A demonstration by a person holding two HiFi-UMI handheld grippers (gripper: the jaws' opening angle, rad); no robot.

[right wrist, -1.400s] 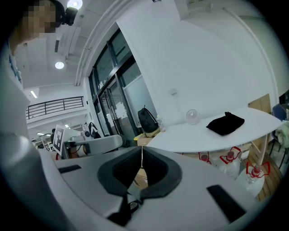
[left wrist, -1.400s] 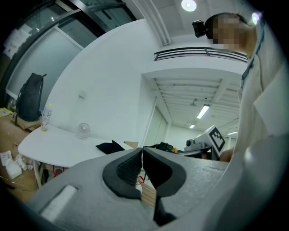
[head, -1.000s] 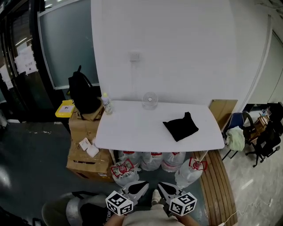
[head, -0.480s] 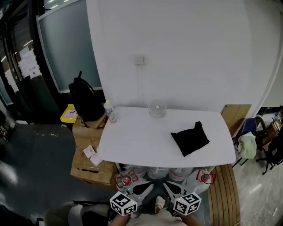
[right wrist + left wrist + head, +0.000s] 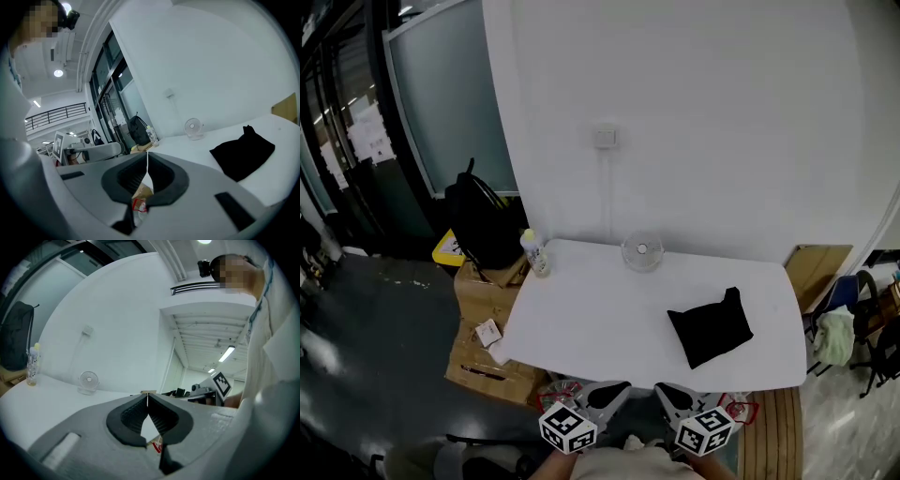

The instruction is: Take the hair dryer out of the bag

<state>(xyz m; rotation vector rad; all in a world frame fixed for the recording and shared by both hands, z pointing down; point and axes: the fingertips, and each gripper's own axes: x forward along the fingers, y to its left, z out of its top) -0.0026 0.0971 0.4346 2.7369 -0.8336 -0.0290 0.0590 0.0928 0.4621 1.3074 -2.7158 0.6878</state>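
A black bag [image 5: 711,328] lies closed on the right half of the white table [image 5: 591,319]; it also shows at the right of the right gripper view as the same black bag [image 5: 243,154]. No hair dryer is visible. My left gripper [image 5: 621,384] and right gripper [image 5: 654,386] hang side by side below the table's near edge, both shut with nothing between their jaws. In their own views the left gripper [image 5: 148,395] and the right gripper [image 5: 147,154] show jaws pressed together, well short of the bag.
A small clear desk fan [image 5: 641,251] stands at the table's back edge and a bottle [image 5: 533,253] at its left corner. Cardboard boxes [image 5: 483,347] and a black backpack [image 5: 483,220] stand to the left. Tied white sacks [image 5: 736,409] sit under the table; a wooden bench [image 5: 771,436] is at the right.
The table and bag have drawn closer and shifted down and right in the head view. Both grippers stayed shut, low in the frame, side by side.
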